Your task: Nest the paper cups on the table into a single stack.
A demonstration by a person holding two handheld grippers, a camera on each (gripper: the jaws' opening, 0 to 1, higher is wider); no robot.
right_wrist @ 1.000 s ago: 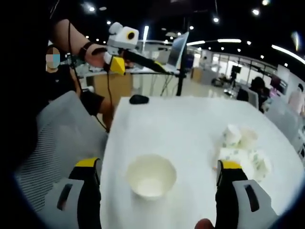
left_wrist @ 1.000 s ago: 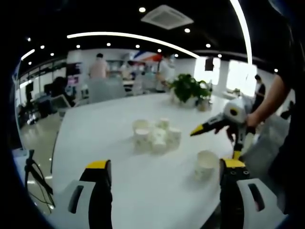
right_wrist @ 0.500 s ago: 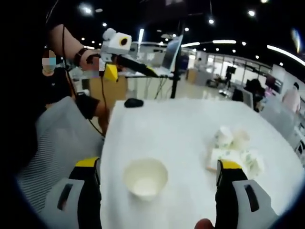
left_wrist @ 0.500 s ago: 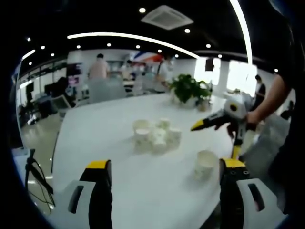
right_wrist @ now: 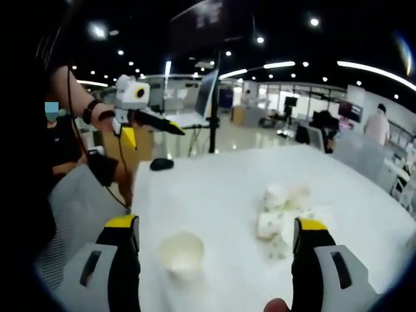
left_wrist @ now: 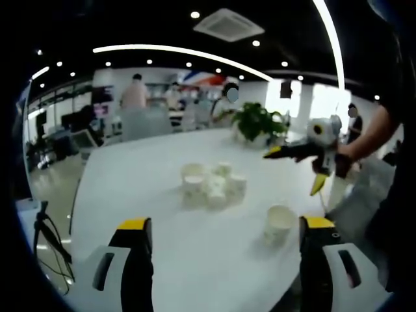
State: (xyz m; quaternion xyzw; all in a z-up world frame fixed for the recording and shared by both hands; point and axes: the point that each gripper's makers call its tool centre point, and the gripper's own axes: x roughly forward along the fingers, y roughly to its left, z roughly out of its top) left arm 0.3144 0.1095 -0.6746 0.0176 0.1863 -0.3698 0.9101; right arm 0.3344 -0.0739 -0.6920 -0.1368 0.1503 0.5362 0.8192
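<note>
1. Standing on the white table (left_wrist: 149, 188), a cluster of cups (left_wrist: 211, 185) lies well beyond both grippers.
2. One lone cup (right_wrist: 181, 255) stands upright, nearer, toward the right gripper (right_wrist: 214, 260).
3. Both the right and the left gripper (left_wrist: 221, 260) are spread wide, holding nothing.

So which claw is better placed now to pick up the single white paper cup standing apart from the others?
Probably the right claw. In the right gripper view, the single white paper cup stands upright between its open jaws. In the left gripper view, that cup sits off to the side.
</note>
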